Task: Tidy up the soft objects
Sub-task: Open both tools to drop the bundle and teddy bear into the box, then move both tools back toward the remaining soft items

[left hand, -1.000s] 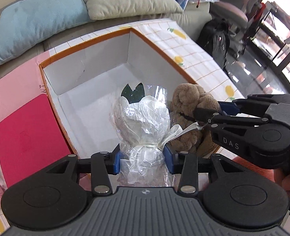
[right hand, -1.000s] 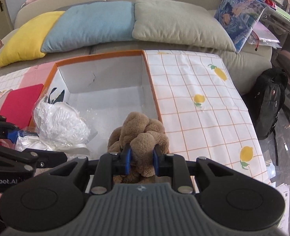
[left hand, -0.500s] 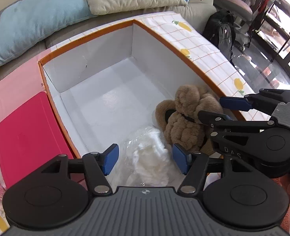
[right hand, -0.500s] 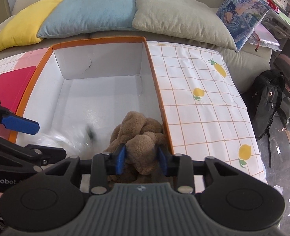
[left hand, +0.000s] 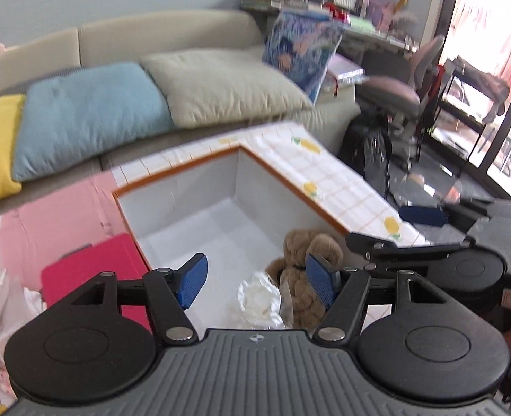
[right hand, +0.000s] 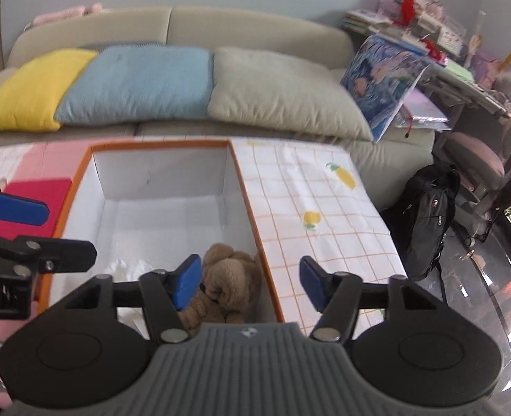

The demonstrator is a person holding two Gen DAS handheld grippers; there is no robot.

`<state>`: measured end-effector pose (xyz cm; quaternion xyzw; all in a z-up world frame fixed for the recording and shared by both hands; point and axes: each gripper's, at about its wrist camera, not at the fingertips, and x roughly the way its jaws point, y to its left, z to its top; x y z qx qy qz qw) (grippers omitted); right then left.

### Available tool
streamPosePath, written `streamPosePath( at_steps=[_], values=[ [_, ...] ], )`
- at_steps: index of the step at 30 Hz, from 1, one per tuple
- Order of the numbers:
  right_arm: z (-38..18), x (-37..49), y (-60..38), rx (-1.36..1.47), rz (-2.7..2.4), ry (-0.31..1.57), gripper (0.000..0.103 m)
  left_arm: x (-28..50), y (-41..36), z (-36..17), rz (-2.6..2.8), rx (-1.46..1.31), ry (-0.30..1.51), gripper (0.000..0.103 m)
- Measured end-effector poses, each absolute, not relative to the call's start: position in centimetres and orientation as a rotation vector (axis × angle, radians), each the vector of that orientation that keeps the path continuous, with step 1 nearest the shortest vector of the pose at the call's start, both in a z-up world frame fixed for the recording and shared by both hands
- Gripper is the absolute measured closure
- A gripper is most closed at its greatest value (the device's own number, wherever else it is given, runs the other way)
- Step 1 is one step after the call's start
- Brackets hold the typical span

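A brown plush bear [left hand: 304, 277] lies in the near right corner of the white box with an orange rim [left hand: 179, 176]. A white toy wrapped in clear plastic [left hand: 258, 301] lies beside it on the left. My left gripper [left hand: 255, 279] is open and empty above the box's near end. My right gripper [right hand: 248, 280] is open and empty above the bear [right hand: 227, 284]; the box rim [right hand: 158, 144] and the wrapped toy [right hand: 123, 267] show there too. The right gripper also shows in the left wrist view [left hand: 418, 228].
A red pad [left hand: 89, 270] lies left of the box. A checked cloth with lemon prints [right hand: 310, 204] covers the table to the right. A sofa with yellow, blue [right hand: 141, 83] and beige cushions stands behind. A black backpack [right hand: 425, 218] sits on the floor at right.
Both grippers let go: the wrapped toy and the bear dropped into the box. Both grippers then opened wide and lifted up and back, tilting toward the sofa.
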<state>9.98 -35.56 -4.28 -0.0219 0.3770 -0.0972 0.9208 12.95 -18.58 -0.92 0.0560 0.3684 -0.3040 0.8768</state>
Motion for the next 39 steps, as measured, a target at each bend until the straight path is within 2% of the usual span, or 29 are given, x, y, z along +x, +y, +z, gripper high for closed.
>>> streamPosePath(
  at_steps=[4,12,19,31,39],
  values=[
    [-3.7,8.0,-34.0,0.014,-0.204,0.717,0.037,11.3,-16.6,0.7,-0.615,0.092,0.668,0.026],
    [-3.7,4.9,-29.9,0.091,-0.147,0.659,0.027,8.9,-12.0,1.5,-0.538,0.083,0.586,0.026],
    [-4.8,3.7,-26.0,0.121,-0.089,0.723,0.027,7.0,-7.4,-0.2,-0.467,0.111,0.621,0.026],
    [-5.1,3.1,-18.3,-0.004,0.119,0.716,0.028,4.9,1.1,-5.1,-0.310,-0.023,0.792,0.027],
    [-6.8,5.1,-13.7,-0.079,0.291,0.762,0.047,5.7,3.9,-6.3,-0.256,-0.060,0.818,0.027]
  ],
)
